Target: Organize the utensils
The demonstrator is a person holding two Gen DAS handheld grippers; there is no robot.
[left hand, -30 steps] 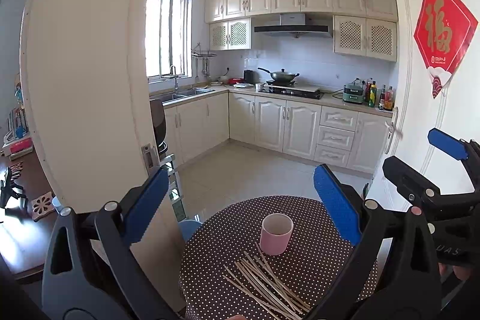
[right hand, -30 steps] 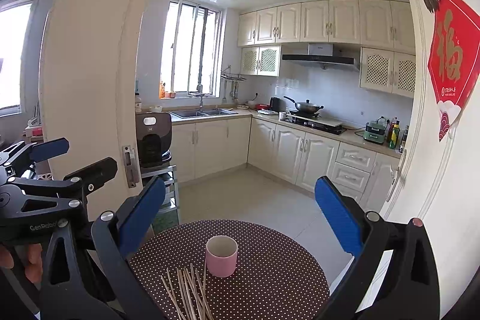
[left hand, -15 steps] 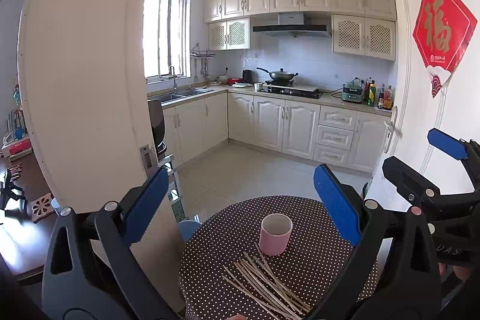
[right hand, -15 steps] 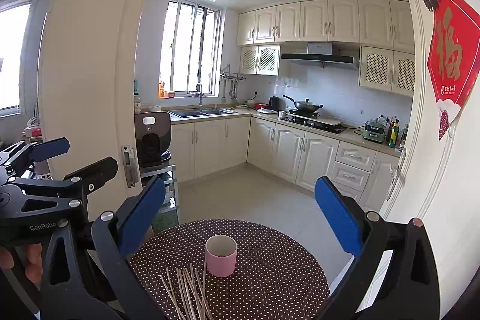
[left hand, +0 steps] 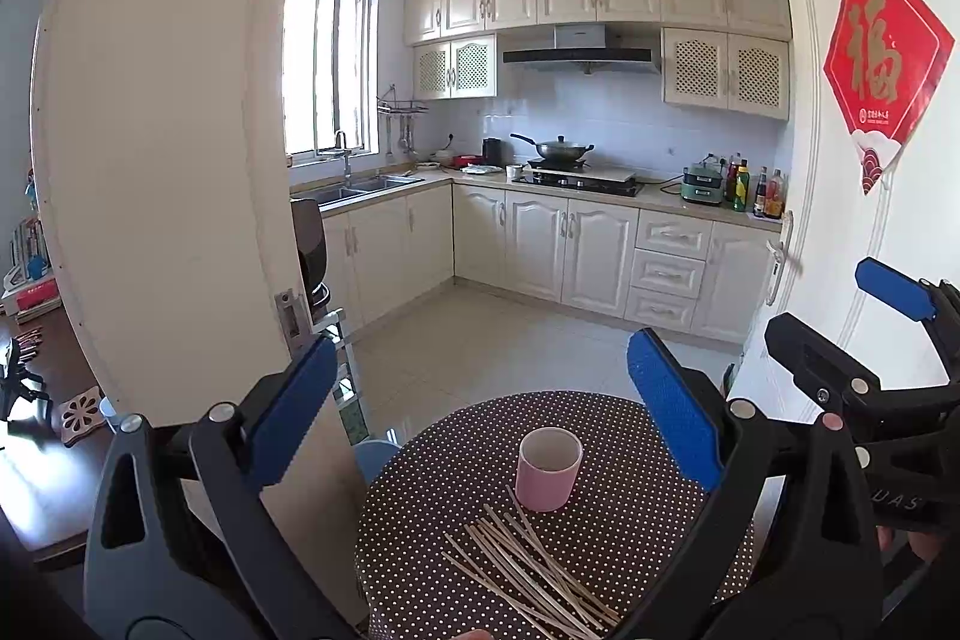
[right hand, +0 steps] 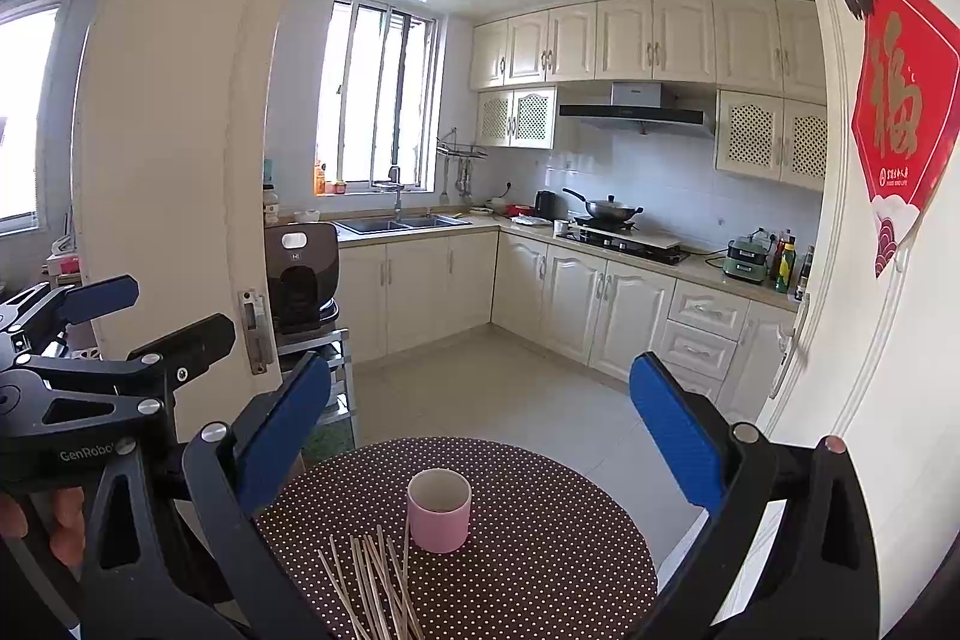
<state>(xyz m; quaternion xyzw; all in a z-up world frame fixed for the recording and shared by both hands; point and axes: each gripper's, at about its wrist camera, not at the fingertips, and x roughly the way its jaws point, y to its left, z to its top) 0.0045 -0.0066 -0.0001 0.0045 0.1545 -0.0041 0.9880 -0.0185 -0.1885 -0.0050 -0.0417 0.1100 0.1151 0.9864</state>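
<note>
Barely shifting since a second ago: hovering in almost the same spots, with the kitchen view drifting only slightly. Nearest, holding the left gripper [left hand: 480, 424] above the near edge of the round polka-dot table [left hand: 630, 538], blue pads [left hand: 294, 406] spread wide apart, jaws open and gripping nothing. Holding the right gripper [right hand: 480, 424] just beside it in the same way, jaws likewise wide open and empty; showing fingertips of a hand [right hand: 57, 520] wrapped around the left tool's handle in the right wrist view. Lying loose below and between the pads, fanning out flat on the cloth: a scattered bundle of thin wooden chopsticks [left hand: 534, 568], tips reaching toward the pink cup [left hand: 548, 467]. Standing upright just beyond the sticks, near the table's middle, mouth open upward, dark inside. Stretching further back: pale tiled floor, cream cabinets [left hand: 540, 244], a wok [left hand: 561, 150] sitting on the stove, sink under the window
</note>
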